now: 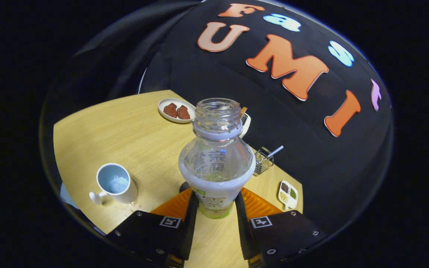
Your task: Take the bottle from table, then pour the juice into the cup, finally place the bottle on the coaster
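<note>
The bottle (216, 163) stands uncapped between the gripper (214, 208) fingers, which are clamped on its lower labelled waist. It looks like thin clear plastic, part full of pale juice: light, a little squashy, liable to slop when tipped, so that low, narrow waist seems the sound place to hold. The cup (114, 183) sits near, to the left, on the table (125, 130).

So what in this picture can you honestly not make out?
- Gripper view: the base of the clear uncapped plastic bottle, hidden between the gripper fingers pressing its sides.
- The coaster: the bottle may cover it; cannot tell.
- A small white object beyond the bottle, mostly hidden by its neck.
- What fills the white mug: too blurred to say.
- The small divided white dish: contents too small.
</note>
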A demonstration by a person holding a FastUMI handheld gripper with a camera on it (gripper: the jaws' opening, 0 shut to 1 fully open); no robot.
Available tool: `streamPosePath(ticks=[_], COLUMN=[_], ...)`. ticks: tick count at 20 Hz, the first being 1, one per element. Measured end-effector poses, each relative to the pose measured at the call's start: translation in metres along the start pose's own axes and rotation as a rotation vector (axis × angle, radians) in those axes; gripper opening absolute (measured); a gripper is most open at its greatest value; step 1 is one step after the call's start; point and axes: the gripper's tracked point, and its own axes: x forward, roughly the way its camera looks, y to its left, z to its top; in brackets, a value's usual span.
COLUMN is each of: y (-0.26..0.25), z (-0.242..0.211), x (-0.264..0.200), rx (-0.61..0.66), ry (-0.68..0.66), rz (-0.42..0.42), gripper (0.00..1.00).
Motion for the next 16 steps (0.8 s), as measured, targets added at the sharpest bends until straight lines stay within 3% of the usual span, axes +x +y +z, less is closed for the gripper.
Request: streamPosePath(ticks=[7, 12, 16], y=[0.013, 0.009, 0.006], z=[-0.001, -0.016, -0.032], x=[0.038, 0.07, 0.093], rx=[0.337, 0.416, 0.398], ry=[-0.018, 0.017, 0.056], rz=[0.144, 0.151, 0.138], gripper=[0.53, 0.53, 0.53])
